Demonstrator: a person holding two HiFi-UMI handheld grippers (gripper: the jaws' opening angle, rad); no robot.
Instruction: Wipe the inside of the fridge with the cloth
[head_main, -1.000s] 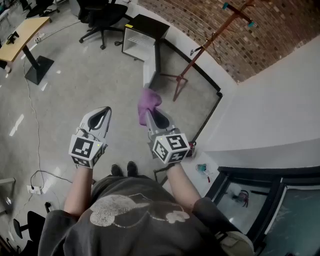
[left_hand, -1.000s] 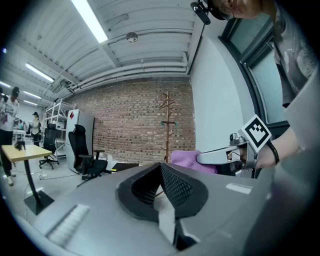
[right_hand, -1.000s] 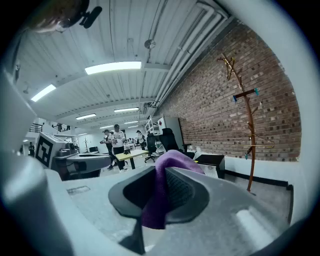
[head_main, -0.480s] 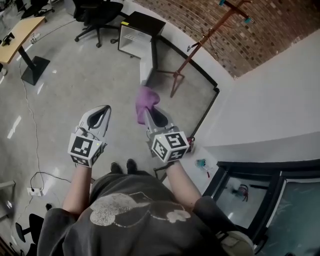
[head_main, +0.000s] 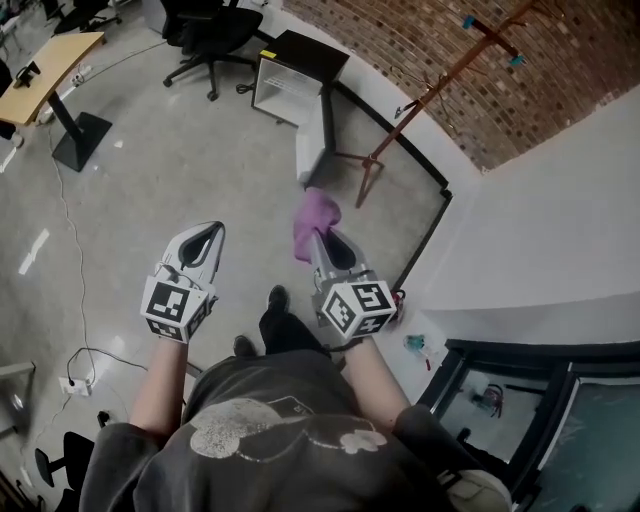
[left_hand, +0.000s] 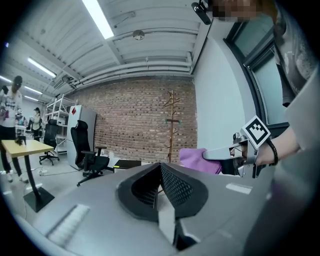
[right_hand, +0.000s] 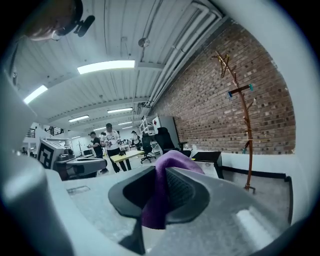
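A purple cloth (head_main: 314, 220) is pinched in my right gripper (head_main: 322, 240), whose jaws are shut on it; the cloth (right_hand: 161, 190) bulges out past the tips in the right gripper view. My left gripper (head_main: 207, 236) is held level with it to the left, jaws shut with nothing between them (left_hand: 159, 187). The small white fridge (head_main: 290, 85) with a black top stands on the floor well ahead, its door (head_main: 316, 135) swung open toward me. From the left gripper view the right gripper (left_hand: 235, 155) and cloth (left_hand: 199, 159) show at the right.
A coat stand (head_main: 430, 90) leans by the brick wall right of the fridge. A black office chair (head_main: 205, 35) and a wooden desk (head_main: 45, 80) lie to the far left. Black-framed glass panels (head_main: 530, 400) sit at the lower right. Several people (right_hand: 111, 142) stand far back.
The person has stepped forward with one foot out; both grippers hold the same relative pose and the fridge sits slightly nearer in view. The cloth stays gripped.
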